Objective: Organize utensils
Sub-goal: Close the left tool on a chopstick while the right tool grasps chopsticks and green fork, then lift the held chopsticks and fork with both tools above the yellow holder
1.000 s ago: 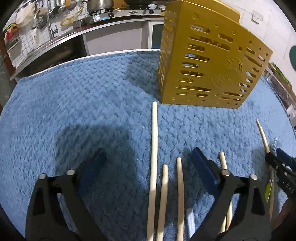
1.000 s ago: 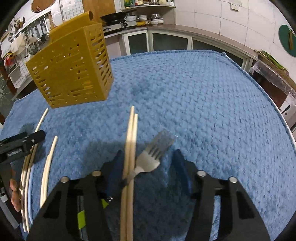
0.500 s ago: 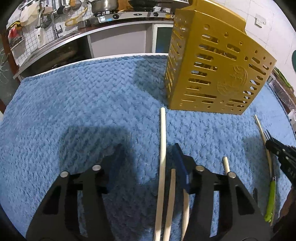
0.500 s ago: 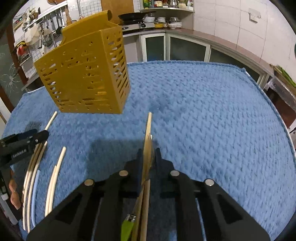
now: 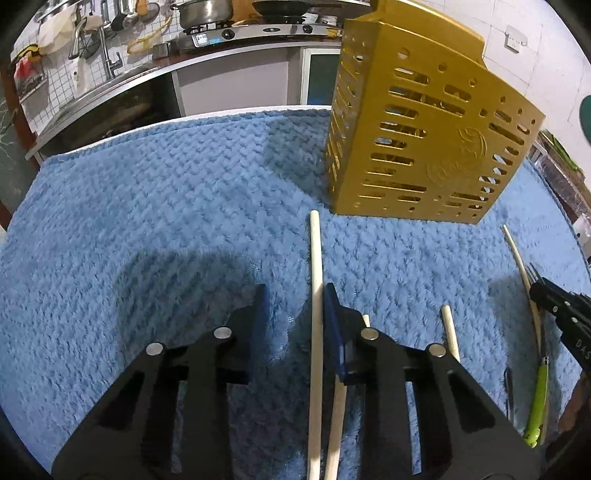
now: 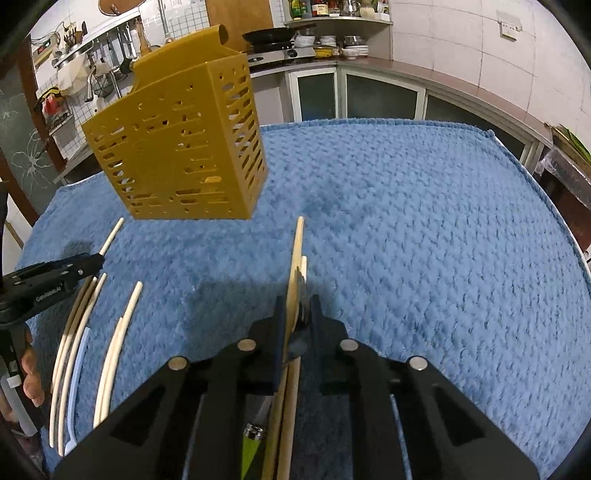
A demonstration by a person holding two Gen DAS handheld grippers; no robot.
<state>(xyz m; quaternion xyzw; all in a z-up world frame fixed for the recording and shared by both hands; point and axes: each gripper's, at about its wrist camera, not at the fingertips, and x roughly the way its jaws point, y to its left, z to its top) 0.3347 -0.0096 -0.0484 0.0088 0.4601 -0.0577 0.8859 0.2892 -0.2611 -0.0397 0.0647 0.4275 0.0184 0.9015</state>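
Note:
A gold slotted utensil holder (image 5: 424,147) (image 6: 184,155) stands on the blue towel (image 5: 147,221). My left gripper (image 5: 295,306) points down at the towel with its jaws closing. One pale chopstick (image 5: 316,258) lies between them against the right pad, with a gap to the left pad. Two more chopsticks (image 5: 450,332) lie to its right. My right gripper (image 6: 297,314) is shut on two chopsticks (image 6: 297,251) and a metal fork (image 6: 302,295) with a green handle (image 6: 251,443), pressed together on edge. In the right wrist view my left gripper (image 6: 92,264) shows at the left edge.
Several loose chopsticks (image 6: 114,343) and a pale blue stick (image 6: 79,354) lie on the towel at the left. A hand (image 6: 29,373) holds the left gripper there. Behind the table run a counter with a stove (image 5: 240,33) and a sink. The towel's edge (image 6: 517,166) curves at the right.
The left jaws have narrowed from wide apart to close around one chopstick. The right jaws have closed on the chopstick pair and the fork, which now stands on edge.

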